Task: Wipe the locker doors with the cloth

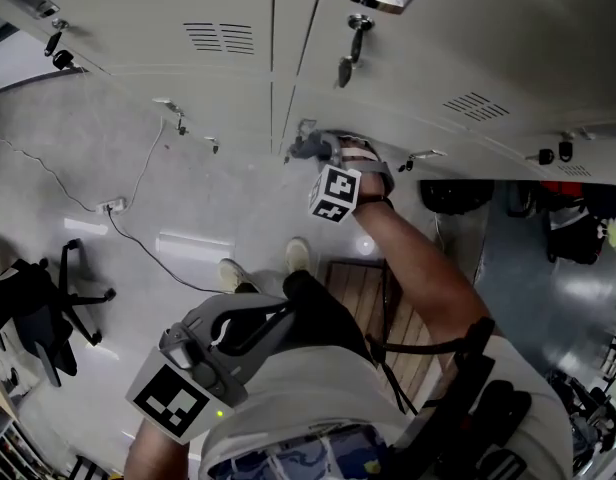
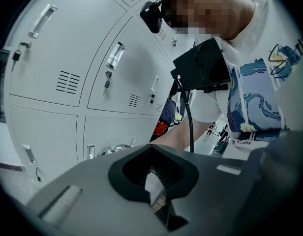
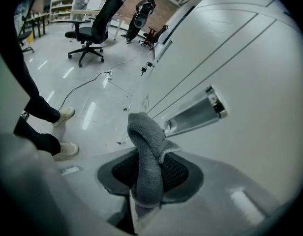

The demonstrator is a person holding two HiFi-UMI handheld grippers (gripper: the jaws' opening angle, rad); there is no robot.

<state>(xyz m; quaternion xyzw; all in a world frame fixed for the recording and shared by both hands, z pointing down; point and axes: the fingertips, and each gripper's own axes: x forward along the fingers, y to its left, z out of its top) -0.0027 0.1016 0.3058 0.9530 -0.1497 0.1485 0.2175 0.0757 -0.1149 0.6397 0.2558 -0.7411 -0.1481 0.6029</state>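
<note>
1. Locker doors (image 1: 228,88): flat metal.
2. Right gripper (image 1: 310,150) is clenched on the cloth (image 3: 144,141), whose free end stands beside a door's handle (image 3: 193,113).
3. Left gripper (image 2: 159,188) hangs back, jaws slightly parted, empty.
4. Cloth: probably light, soft, floppy; best gripped bunched.

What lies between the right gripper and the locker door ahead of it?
The grey cloth, clamped in the right gripper, sticks out toward the locker door; the right gripper view shows it.
</note>
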